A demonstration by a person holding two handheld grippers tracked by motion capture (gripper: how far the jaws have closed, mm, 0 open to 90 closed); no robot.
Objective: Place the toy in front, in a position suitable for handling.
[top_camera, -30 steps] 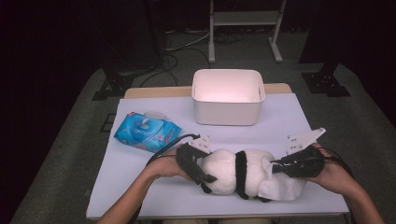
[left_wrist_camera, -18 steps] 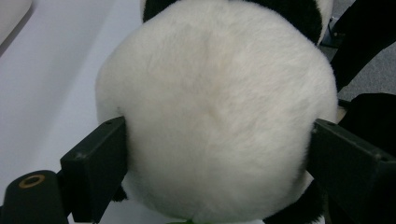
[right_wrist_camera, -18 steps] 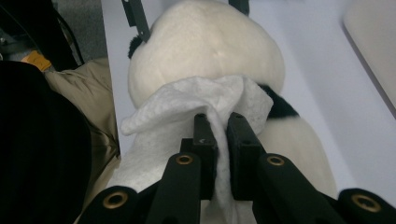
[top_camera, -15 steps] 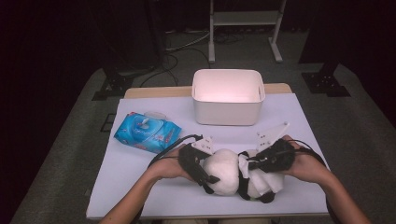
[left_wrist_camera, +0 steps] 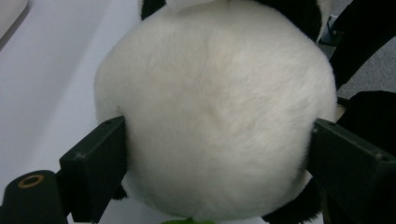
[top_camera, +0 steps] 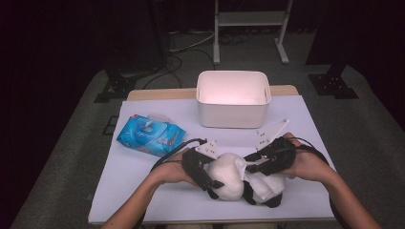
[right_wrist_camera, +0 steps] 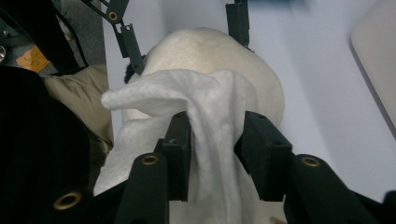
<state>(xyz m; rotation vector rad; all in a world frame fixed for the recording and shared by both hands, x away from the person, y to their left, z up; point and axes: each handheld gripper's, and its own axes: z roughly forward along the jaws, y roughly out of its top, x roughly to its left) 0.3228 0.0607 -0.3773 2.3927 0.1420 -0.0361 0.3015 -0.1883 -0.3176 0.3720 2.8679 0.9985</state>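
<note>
While the left gripper (top_camera: 206, 172) clamps the panda plush (left_wrist_camera: 215, 116) at the table (top_camera: 143, 191) front edge to steady it, the right gripper (right_wrist_camera: 217, 140), jaws just opened partway w/ the white wipe (right_wrist_camera: 205, 107) loose between them, drapes it over the toy, prob. for wiping.

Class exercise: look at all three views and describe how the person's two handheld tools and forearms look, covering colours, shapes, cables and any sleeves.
Both tools, the left tool and the right tool, are black with two blocky, flat-faced jaws; brass-coloured rivets show at the jaw bases in the gripper views. Each carries a pale three-cornered plate on top, dotted with small holes. A thin black cable loops from each. The forearms are bare; no sleeves are visible.
</note>
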